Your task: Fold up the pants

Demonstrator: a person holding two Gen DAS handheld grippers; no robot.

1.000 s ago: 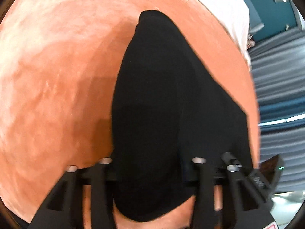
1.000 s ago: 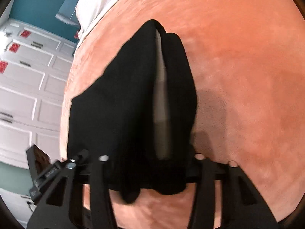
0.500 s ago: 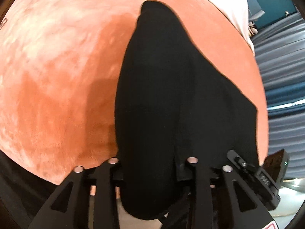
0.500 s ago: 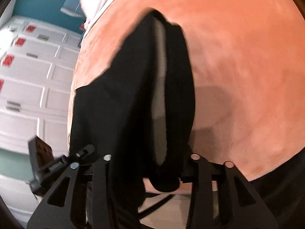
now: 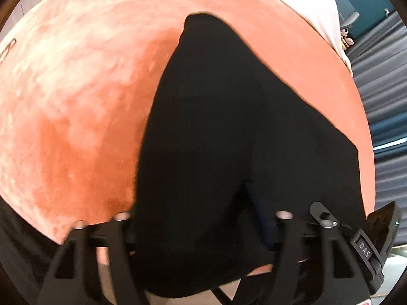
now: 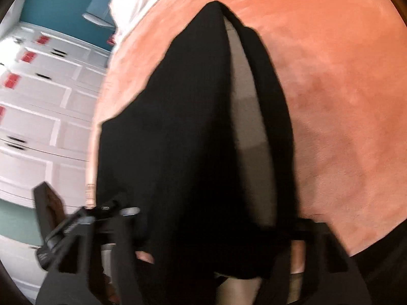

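Spread over a round orange bed (image 5: 76,96), black pants (image 5: 229,127) running from the far side to the near edge, lower end draped off it. Left tool (image 5: 203,218) and right tool (image 6: 211,218) each part-open around bunched cloth — firm pinch cannot be told. Best kept level, pulled taut, then laid over evenly — no slack.
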